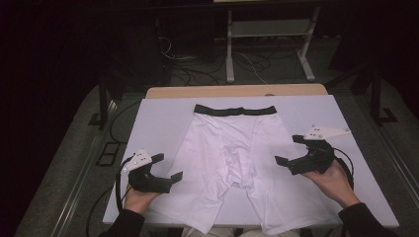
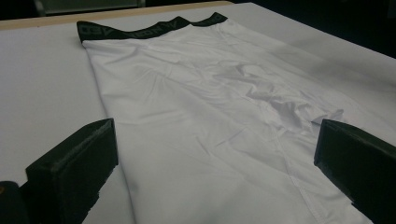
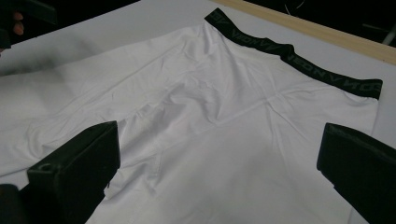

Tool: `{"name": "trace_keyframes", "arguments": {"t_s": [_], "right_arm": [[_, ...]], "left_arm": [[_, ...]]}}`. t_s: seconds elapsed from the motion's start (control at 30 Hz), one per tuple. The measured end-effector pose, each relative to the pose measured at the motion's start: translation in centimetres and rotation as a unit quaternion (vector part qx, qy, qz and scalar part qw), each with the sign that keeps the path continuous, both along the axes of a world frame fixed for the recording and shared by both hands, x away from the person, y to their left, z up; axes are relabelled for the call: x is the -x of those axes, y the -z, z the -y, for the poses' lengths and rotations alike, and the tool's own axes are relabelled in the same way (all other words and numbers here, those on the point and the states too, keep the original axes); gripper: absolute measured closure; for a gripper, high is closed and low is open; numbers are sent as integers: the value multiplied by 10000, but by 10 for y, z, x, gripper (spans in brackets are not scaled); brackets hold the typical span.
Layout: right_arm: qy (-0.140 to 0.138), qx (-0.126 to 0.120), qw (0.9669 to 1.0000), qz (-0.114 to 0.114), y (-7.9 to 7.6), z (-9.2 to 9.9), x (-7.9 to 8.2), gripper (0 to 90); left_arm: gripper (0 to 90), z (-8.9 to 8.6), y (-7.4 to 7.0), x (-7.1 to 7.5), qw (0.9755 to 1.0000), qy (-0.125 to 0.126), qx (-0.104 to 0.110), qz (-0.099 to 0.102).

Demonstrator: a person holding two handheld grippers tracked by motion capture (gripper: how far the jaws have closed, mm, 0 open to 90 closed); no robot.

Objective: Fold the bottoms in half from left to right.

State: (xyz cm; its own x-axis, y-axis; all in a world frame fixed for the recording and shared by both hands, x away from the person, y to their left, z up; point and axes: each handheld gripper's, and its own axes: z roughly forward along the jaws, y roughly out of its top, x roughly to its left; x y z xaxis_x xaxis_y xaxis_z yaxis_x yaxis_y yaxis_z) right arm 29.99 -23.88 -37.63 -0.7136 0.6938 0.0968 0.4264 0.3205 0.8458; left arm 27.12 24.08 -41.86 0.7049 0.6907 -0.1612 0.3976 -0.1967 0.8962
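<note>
We are holding the left tongs [image 1: 168, 167] spread wide at the outer edge of the shorts' left leg, and the right tongs [image 1: 290, 149] spread just as wide at the outer edge of the right leg, neither pinching anything. The white shorts [image 1: 232, 163] are lying flat along the middle of the white surface [image 1: 158, 118], waistband [image 1: 234, 110] at the far end, leg hems hanging over the near edge. We are judging that a shallow bite could catch one layer of the thin cloth, so a fold would drag and bunch at the creased crotch; uneven lifts could skew it, or pull the hems off the edge. Grey lettering is running along the black waistband, but we are finding it too blurred to read with confidence.
</note>
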Motion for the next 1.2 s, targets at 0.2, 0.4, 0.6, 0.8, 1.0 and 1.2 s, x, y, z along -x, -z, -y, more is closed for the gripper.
{"name": "trace_keyframes", "arguments": {"t_s": [0.2,0.4,0.6,0.8,1.0,1.2], "right_arm": [[-88,46,9999,-24,1,-8,-6,0],[-175,88,9998,-39,-1,-15,-11,0],[-239,28,9997,-45,0,-23,-15,0],[-329,62,9994,-79,2,-34,-22,0],[-381,58,9992,-103,0,-41,-28,0],[-437,27,9990,-115,0,-49,-35,0]], "left_arm": [[0,0,0,0,10000,2,-5,-6],[0,0,0,0,10000,25,-24,-2],[0,1,0,-1,10000,52,-46,-2],[0,0,0,0,10000,52,-38,-2],[0,1,0,-1,10000,65,-32,-3],[0,1,0,0,10000,72,-38,4]]}}
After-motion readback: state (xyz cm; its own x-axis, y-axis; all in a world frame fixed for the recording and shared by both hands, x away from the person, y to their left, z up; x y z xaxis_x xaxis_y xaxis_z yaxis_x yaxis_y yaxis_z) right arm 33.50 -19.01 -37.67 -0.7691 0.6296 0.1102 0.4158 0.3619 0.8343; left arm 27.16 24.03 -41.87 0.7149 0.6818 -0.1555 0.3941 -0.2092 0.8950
